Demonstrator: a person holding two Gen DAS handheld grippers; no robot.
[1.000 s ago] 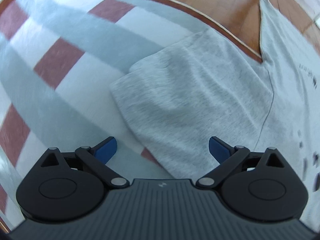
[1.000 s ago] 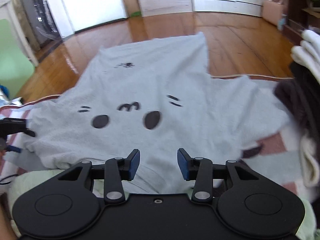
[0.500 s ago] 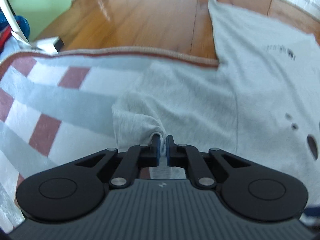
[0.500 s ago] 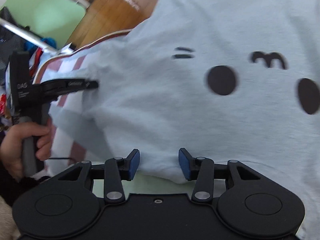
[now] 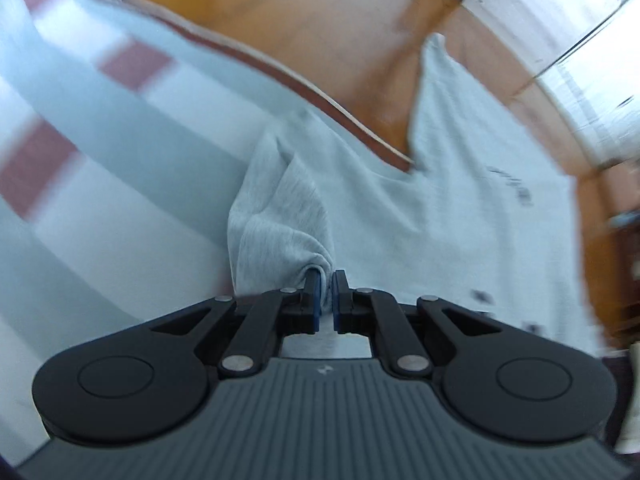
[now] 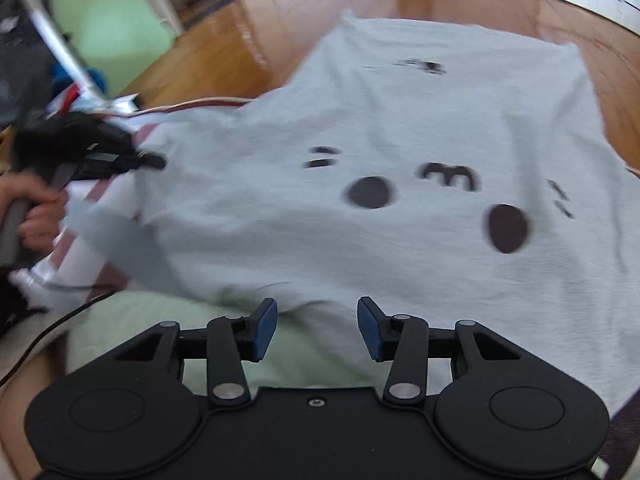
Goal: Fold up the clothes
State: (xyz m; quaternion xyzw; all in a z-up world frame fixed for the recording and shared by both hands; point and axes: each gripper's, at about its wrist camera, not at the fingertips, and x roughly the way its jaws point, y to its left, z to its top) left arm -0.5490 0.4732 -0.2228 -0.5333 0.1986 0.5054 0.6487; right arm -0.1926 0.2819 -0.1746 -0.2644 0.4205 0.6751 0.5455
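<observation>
A light grey T-shirt (image 6: 400, 160) with a black cartoon face lies spread over a checked blanket (image 5: 120, 140) and hangs out over the wooden floor. My left gripper (image 5: 326, 280) is shut on the end of the shirt's left sleeve (image 5: 280, 216), which bunches and lifts from the blanket. In the right wrist view that same left gripper (image 6: 154, 162) shows at the left, held by a hand (image 6: 36, 212), pinching the sleeve. My right gripper (image 6: 316, 320) is open above the shirt's near edge, with nothing pressed between its blue pads.
The blanket's brown-piped edge (image 5: 320, 96) borders a shiny wooden floor (image 6: 240, 40). Pale green fabric (image 6: 160, 328) lies under the shirt's near edge, with a black cable (image 6: 48, 336) at the left. White cabinets (image 5: 540, 12) stand at the back; clutter (image 6: 72, 80) sits far left.
My left gripper closed from wide open onto the sleeve end and has pulled it up into a bunch. The right gripper swung left and tilted down over the shirt, still open.
</observation>
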